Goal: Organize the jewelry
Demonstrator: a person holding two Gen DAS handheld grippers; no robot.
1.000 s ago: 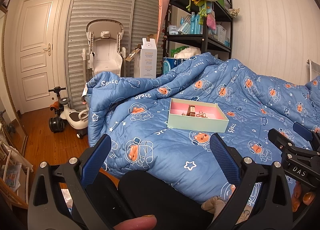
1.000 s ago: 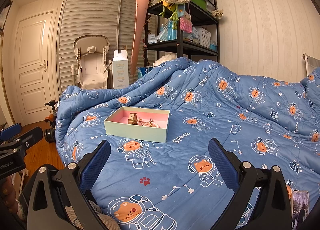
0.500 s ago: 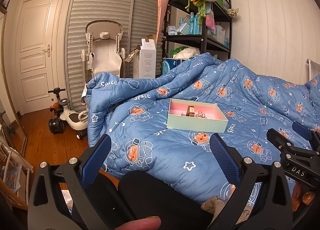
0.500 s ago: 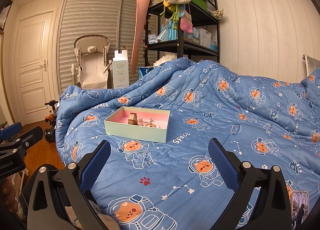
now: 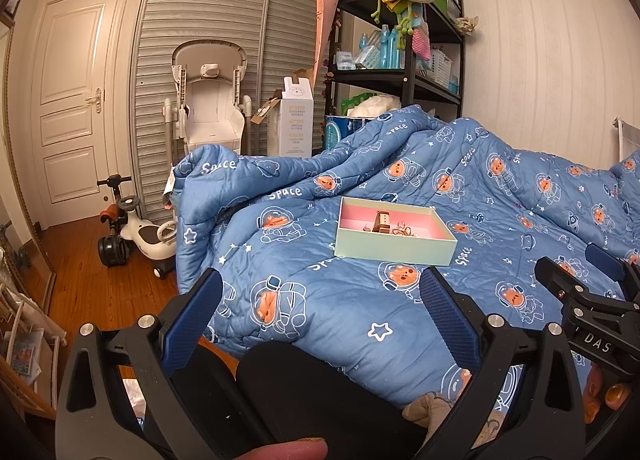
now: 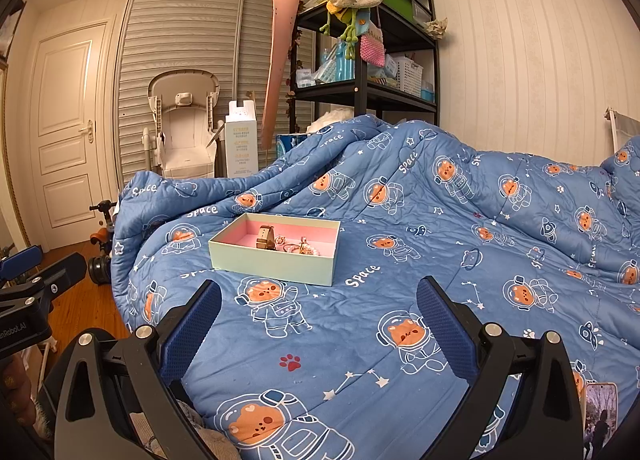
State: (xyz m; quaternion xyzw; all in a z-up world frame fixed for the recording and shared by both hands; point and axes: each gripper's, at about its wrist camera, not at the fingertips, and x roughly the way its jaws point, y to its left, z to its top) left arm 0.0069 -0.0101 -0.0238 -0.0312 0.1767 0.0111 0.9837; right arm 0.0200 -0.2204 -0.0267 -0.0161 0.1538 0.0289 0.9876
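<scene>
A pale green box with a pink inside [image 5: 394, 248] [image 6: 276, 262] lies on the blue space-print quilt [image 6: 400, 292]. In it stand a small brown watch holder [image 6: 265, 238] [image 5: 381, 221] and a tangle of small jewelry pieces [image 6: 299, 246]. My left gripper [image 5: 320, 324] is open and empty, well short of the box, over the quilt's front edge. My right gripper [image 6: 318, 324] is open and empty, low over the quilt, in front of the box. The right gripper's tip also shows in the left wrist view [image 5: 584, 292].
A black shelf unit [image 6: 360, 87] with hanging knit bags stands behind the bed. A folded white high chair [image 5: 210, 107], a tall white carton [image 5: 296, 119] and a ride-on toy [image 5: 136, 227] stand on the wood floor at left. A phone [image 6: 600, 412] lies at right.
The left wrist view has drifted slightly. The right gripper has not moved. Both stay open and empty.
</scene>
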